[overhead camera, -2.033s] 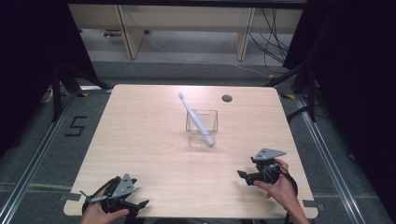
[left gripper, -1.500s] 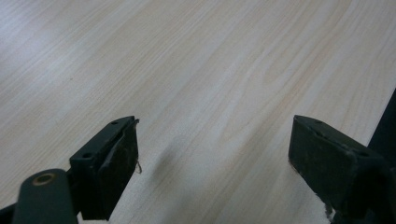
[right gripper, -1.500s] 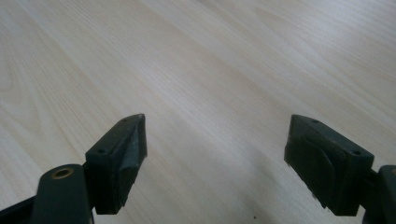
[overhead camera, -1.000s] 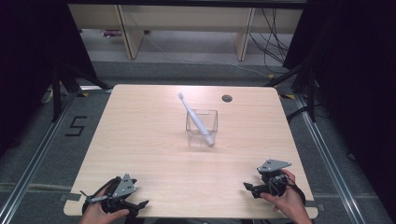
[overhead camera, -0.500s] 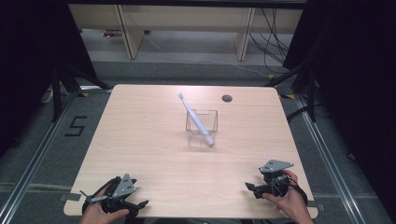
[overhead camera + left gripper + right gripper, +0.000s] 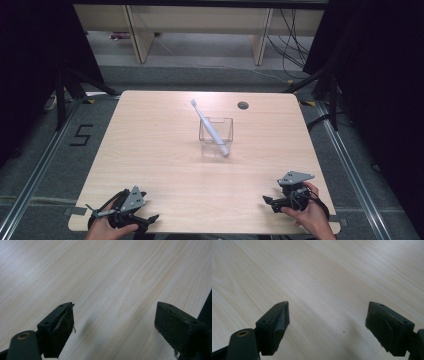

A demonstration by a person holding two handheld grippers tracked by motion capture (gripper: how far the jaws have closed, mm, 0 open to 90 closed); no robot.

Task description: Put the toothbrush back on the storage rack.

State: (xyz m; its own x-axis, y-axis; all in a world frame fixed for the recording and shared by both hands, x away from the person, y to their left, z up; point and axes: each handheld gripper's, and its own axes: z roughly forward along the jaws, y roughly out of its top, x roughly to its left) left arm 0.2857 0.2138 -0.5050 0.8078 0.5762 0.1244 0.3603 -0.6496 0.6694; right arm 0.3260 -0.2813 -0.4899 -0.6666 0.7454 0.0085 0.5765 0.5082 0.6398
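Note:
A clear square container (image 6: pixel 216 136) stands near the middle of the wooden table (image 6: pixel 160 130). A pale toothbrush (image 6: pixel 208 126) leans in it, its head sticking out toward the far left. My left gripper (image 6: pixel 152 218) rests at the table's near left corner, held by a hand, jaws wide apart over bare wood (image 6: pixel 115 312). At the near right my right gripper (image 6: pixel 266 200) is held low over the table, also open with nothing between its jaws (image 6: pixel 327 315).
A small dark grommet hole (image 6: pixel 243 105) sits at the table's far right. Shelving legs (image 6: pixel 135 35) and cables (image 6: pixel 295 30) stand beyond the far edge. Black curtains flank both sides. A floor marking "5" (image 6: pixel 82 135) lies to the left.
My right gripper has drawn back toward the near right edge of the table. The left gripper, container and toothbrush have stayed put.

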